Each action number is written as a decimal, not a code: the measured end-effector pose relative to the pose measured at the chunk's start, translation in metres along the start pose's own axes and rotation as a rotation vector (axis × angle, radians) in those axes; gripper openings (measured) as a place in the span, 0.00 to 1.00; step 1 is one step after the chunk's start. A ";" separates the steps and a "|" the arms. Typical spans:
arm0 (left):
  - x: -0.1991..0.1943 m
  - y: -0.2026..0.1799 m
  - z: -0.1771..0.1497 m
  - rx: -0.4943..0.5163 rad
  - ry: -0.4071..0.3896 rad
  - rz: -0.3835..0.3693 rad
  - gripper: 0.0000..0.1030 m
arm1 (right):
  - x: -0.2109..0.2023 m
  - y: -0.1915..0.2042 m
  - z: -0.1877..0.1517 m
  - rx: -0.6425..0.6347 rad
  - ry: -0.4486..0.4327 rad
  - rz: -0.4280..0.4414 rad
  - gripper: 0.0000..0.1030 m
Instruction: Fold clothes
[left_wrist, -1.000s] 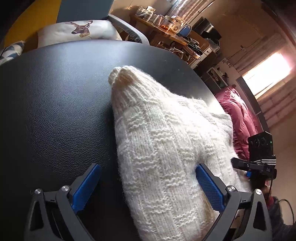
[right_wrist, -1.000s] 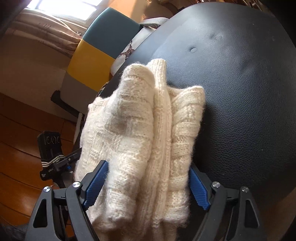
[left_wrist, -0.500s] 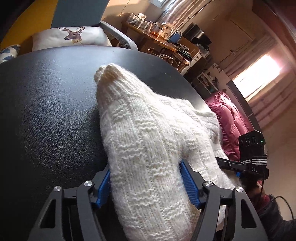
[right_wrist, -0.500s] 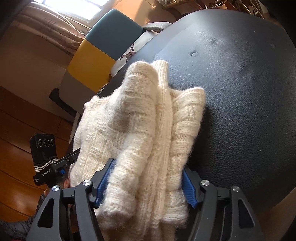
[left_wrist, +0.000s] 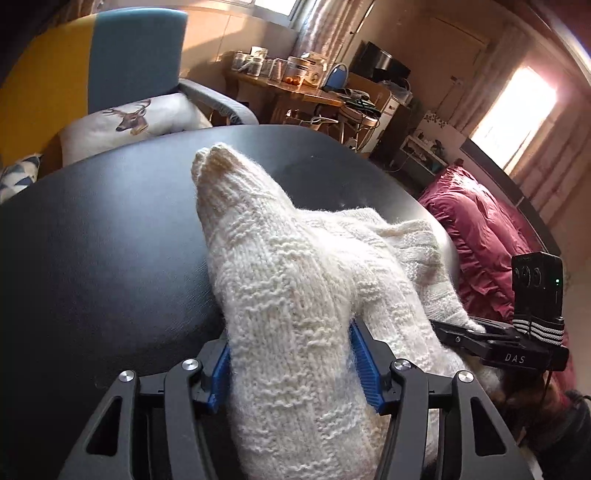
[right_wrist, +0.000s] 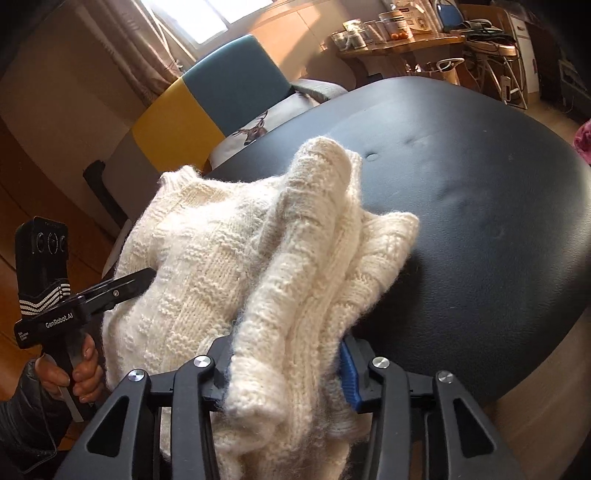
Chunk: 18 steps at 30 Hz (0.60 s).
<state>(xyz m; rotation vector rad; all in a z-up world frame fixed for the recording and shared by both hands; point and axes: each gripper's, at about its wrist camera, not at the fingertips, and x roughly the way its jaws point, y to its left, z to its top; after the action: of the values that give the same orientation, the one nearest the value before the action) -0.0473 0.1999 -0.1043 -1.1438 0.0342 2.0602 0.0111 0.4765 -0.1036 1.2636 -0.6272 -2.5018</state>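
A cream knitted sweater (left_wrist: 295, 295) lies bunched on a black padded surface (left_wrist: 92, 258). My left gripper (left_wrist: 291, 369) is shut on a thick fold of it, blue pads pressed into the knit on both sides. In the right wrist view the same sweater (right_wrist: 229, 258) rises in folds, and my right gripper (right_wrist: 284, 373) is shut on its near bundle. The left gripper's black body (right_wrist: 110, 291) shows at the left of that view, gripping the sweater's edge. The right gripper's body (left_wrist: 491, 339) appears at the right of the left wrist view.
A blue and yellow chair (left_wrist: 110, 66) with a deer cushion (left_wrist: 129, 118) stands behind the black surface. A cluttered wooden desk (left_wrist: 295, 85) is farther back. A red bedspread (left_wrist: 480, 229) lies to the right. A hand (right_wrist: 81, 373) in a dark sleeve holds the left gripper's handle.
Both grippers went from open around the sweater to shut on its folds. The sweater has been raised a little off the black surface.
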 end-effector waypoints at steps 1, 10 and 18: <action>0.006 -0.007 0.009 0.019 0.005 -0.007 0.56 | -0.004 -0.007 0.003 0.013 -0.011 -0.007 0.42; 0.061 -0.080 0.104 0.171 -0.012 -0.054 0.49 | -0.037 -0.071 0.052 0.092 -0.105 -0.123 0.39; 0.082 -0.130 0.171 0.280 -0.064 -0.101 0.31 | -0.065 -0.091 0.099 0.050 -0.148 -0.241 0.38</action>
<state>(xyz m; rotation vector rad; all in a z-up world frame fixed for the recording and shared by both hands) -0.1126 0.4034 -0.0210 -0.8897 0.2226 1.9297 -0.0358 0.6081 -0.0509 1.2467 -0.6066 -2.8139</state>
